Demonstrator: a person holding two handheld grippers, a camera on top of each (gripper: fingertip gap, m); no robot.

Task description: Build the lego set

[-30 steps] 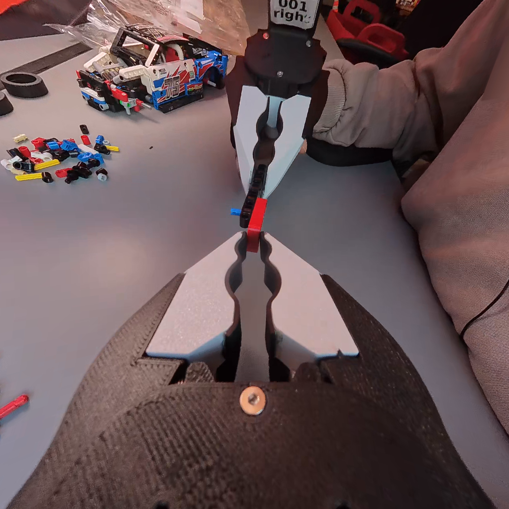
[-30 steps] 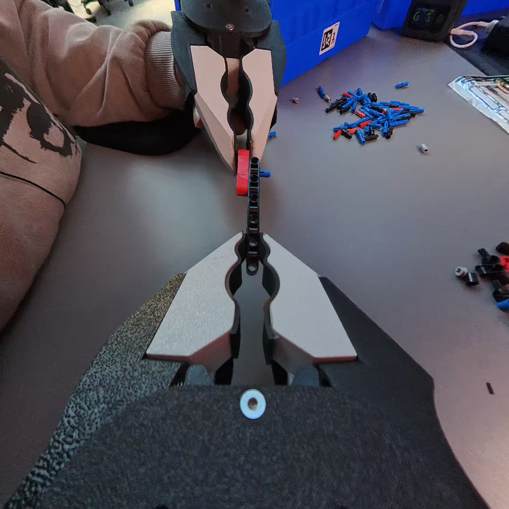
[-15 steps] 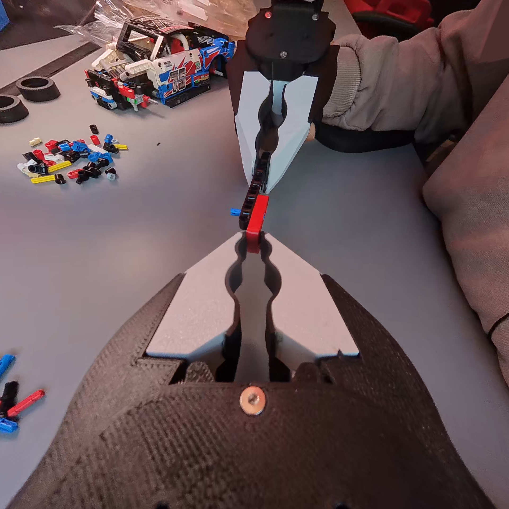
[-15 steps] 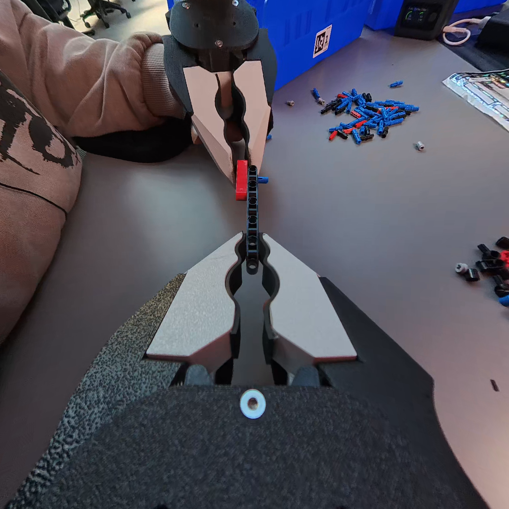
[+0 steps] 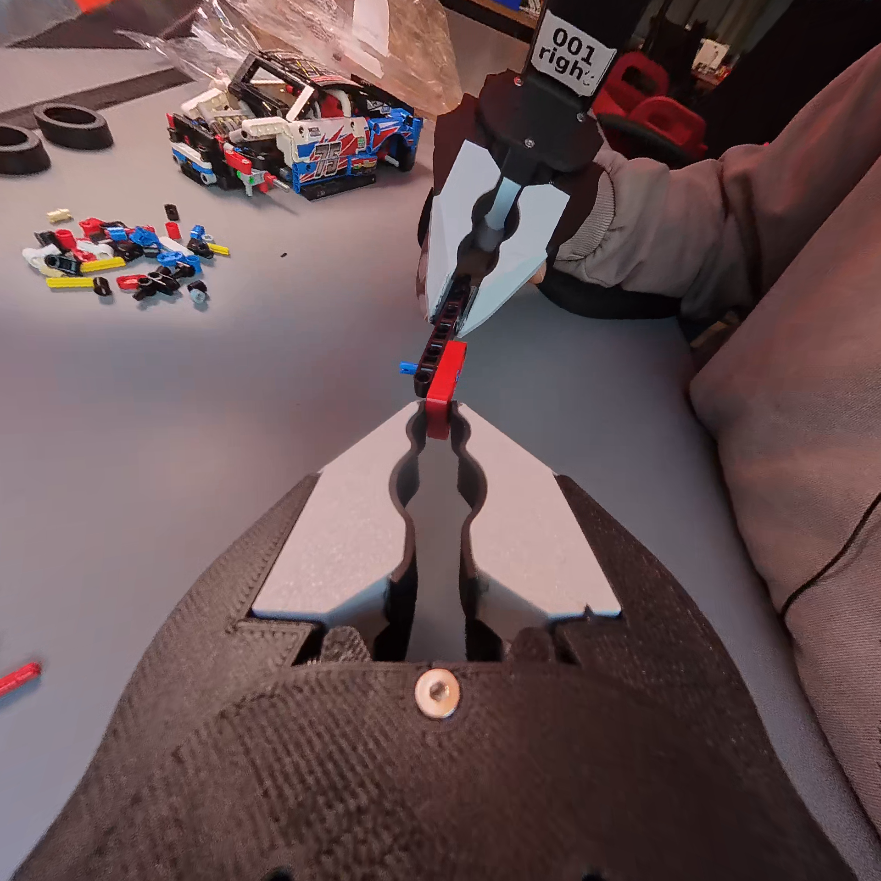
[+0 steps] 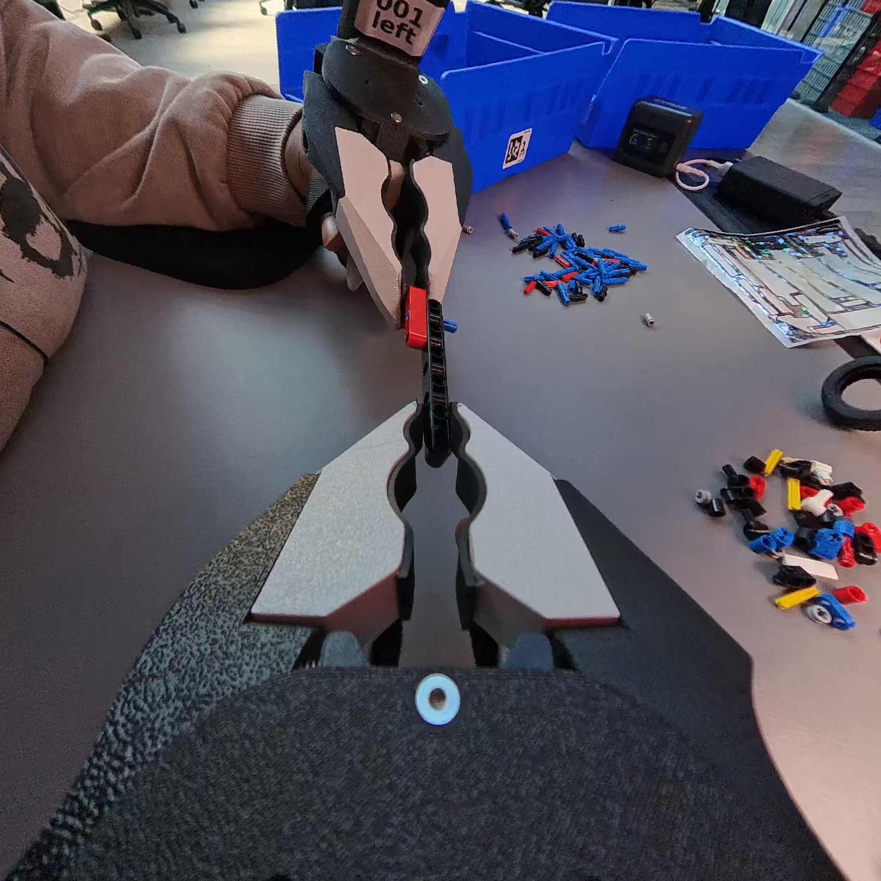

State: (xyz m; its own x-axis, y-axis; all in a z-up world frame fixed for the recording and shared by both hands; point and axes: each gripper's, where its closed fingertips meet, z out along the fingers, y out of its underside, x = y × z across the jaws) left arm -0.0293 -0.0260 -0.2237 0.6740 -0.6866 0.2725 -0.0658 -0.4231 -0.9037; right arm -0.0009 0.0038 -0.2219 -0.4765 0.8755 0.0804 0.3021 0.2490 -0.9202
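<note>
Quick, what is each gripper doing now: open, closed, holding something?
Left gripper: closed, holding the red beam.
Right gripper: closed, holding the black beam.

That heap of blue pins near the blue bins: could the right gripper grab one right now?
Probably not yet: the right gripper is shut on the black beam, though bare table leads to the blue pins.

A short red beam (image 5: 441, 381) lies flat against the side of a long black beam (image 5: 438, 341) with a row of round holes, both held above the grey table. A blue pin (image 5: 406, 366) sticks out of the black beam at 9 o'clock in the left wrist view. In the right wrist view the black beam (image 6: 436, 376) runs toward 12 o'clock, the red beam (image 6: 415, 317) on its far end at 11 o'clock, the pin (image 6: 450, 325) at 3 o'clock.
</note>
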